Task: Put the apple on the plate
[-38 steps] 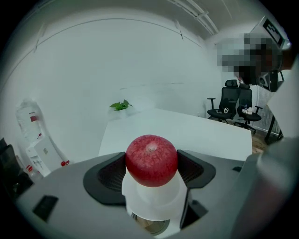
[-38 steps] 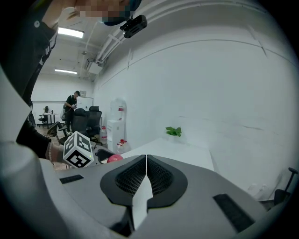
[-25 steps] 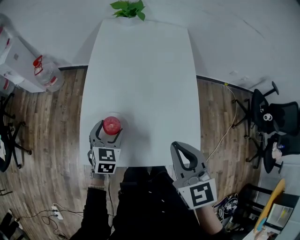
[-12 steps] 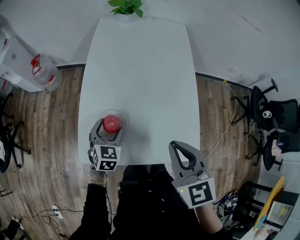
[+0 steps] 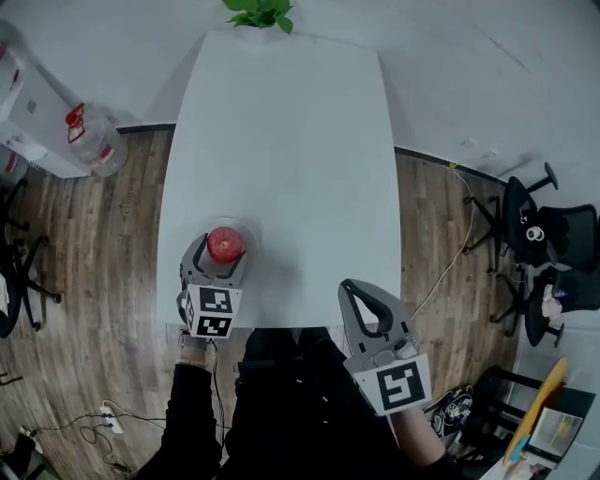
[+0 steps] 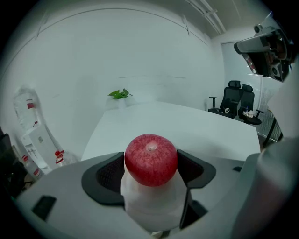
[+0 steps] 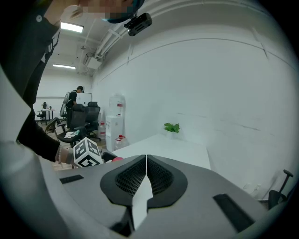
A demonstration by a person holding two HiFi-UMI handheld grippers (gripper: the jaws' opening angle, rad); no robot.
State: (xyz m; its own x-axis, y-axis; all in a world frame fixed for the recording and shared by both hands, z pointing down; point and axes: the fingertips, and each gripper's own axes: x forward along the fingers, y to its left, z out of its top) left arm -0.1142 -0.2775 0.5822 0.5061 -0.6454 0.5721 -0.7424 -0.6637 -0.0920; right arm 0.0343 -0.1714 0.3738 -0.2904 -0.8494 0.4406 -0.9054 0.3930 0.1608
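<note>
The left claw (image 5: 222, 255) is clenched on the apple (image 6: 151, 159), one dark pad pressed to each side of the red fruit, whose stem end faces up. In the head view the apple sits inside the faint round rim of the plate (image 5: 247, 232) (pale against the white surface, so hard to trace), near the front left corner of the worktop (image 5: 281, 141). Whether the apple already rests on the plate or is held just over it I cannot tell.

The right claw (image 7: 146, 159) is clenched on nothing, its two ribbed pads meeting along a thin seam. It is held off the near edge of the worktop, to the right and well apart from the left claw, with its marker cube (image 5: 403, 386) toward the person.

At the far end of the worktop stands a small plant (image 5: 260, 13). On the wooden floor, a water bottle (image 5: 89, 141) lies to the left and black chairs (image 5: 553, 234) stand to the right.
</note>
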